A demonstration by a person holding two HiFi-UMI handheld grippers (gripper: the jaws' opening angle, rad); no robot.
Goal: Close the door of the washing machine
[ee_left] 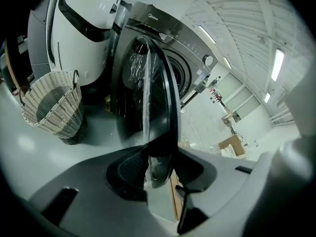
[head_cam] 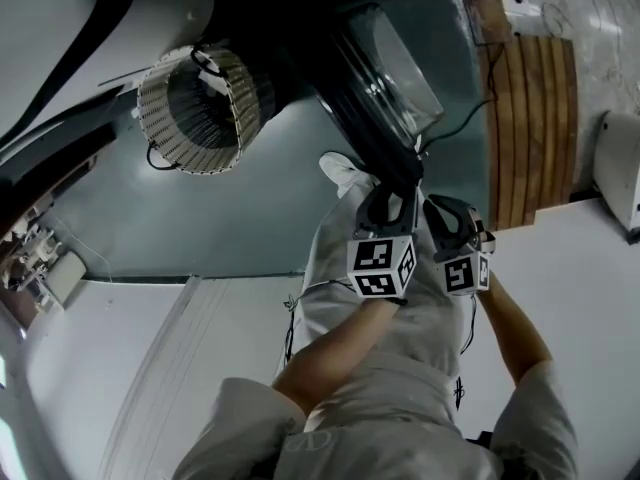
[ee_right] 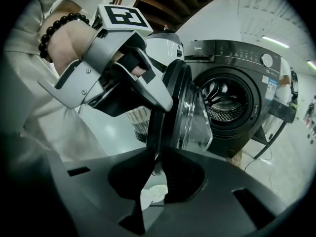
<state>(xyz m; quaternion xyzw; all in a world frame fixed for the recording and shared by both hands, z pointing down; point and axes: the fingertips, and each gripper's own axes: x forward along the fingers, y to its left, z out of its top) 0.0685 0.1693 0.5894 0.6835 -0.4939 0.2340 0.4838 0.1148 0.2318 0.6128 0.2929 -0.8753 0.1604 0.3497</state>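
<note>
The dark washing machine [ee_right: 256,58] stands with its round door [ee_right: 190,117] swung wide and the drum [ee_right: 228,100] showing. In the head view both grippers meet at the door's [head_cam: 385,68] outer edge. My left gripper [head_cam: 388,196] [ee_left: 159,169] is open; the door's black rim [ee_left: 170,93] runs between its jaws, which stand wide around it. My right gripper [head_cam: 440,208] [ee_right: 154,169] is shut on the rim just below the left gripper [ee_right: 148,90], the rim's edge pinched in its narrow gap.
A wicker laundry basket [head_cam: 205,108] [ee_left: 52,105] stands on the floor left of the machine, beside a white appliance [ee_left: 84,28]. Wooden slats [head_cam: 530,118] and a black cable [head_cam: 470,118] lie right of the door. The person's white shoe [head_cam: 345,173] is under the door.
</note>
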